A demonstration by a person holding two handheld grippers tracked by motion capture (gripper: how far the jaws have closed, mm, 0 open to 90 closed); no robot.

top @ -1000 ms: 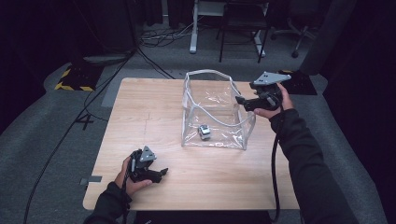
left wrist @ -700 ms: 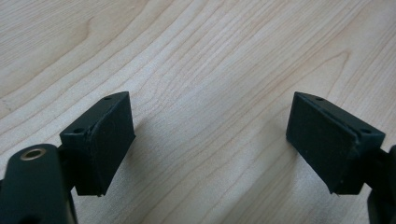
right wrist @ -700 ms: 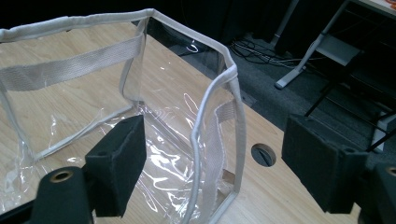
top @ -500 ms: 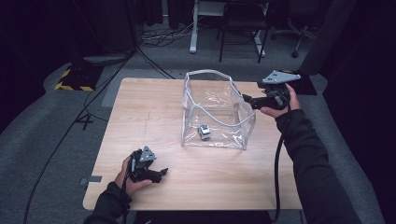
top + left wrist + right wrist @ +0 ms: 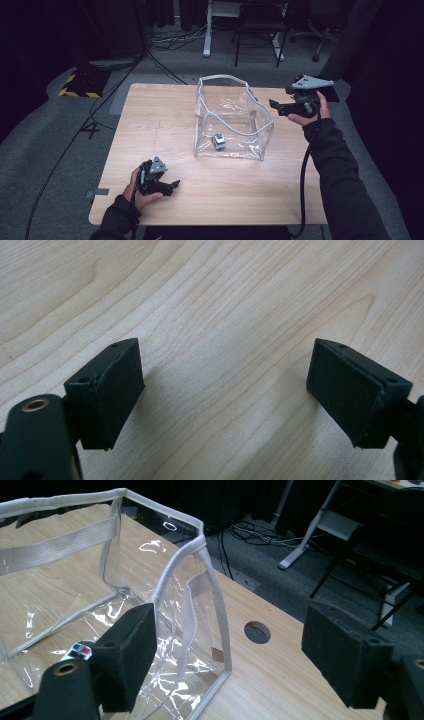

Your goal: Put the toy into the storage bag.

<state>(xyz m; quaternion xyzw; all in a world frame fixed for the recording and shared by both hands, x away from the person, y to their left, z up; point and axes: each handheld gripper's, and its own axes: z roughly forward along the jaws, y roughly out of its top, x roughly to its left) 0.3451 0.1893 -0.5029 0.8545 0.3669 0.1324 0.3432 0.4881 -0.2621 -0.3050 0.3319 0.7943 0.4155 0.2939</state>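
A clear plastic bag (image 5: 232, 117) with white trim stands open on the wooden table (image 5: 160, 115). A small grey and white object (image 5: 218, 141) lies on its floor, and it peeks past my jaw as a small object (image 5: 80, 650) in the right gripper view. My right gripper (image 5: 274, 106) hovers open to the right of the bag (image 5: 100, 580), just off its rim, nothing between its pads. My left gripper (image 5: 171, 187) rests low near the table's front left, open over bare wood (image 5: 225, 340).
A round cable hole (image 5: 257, 631) sits in the table beyond the bag's corner. Behind the table stand a desk frame (image 5: 207, 30) and chairs (image 5: 257, 25) on grey carpet, with cables. A black and yellow striped block (image 5: 80, 82) lies on the floor at left.
My right gripper has drawn away from the bag's rim, toward the right. The left gripper has stayed where it was.
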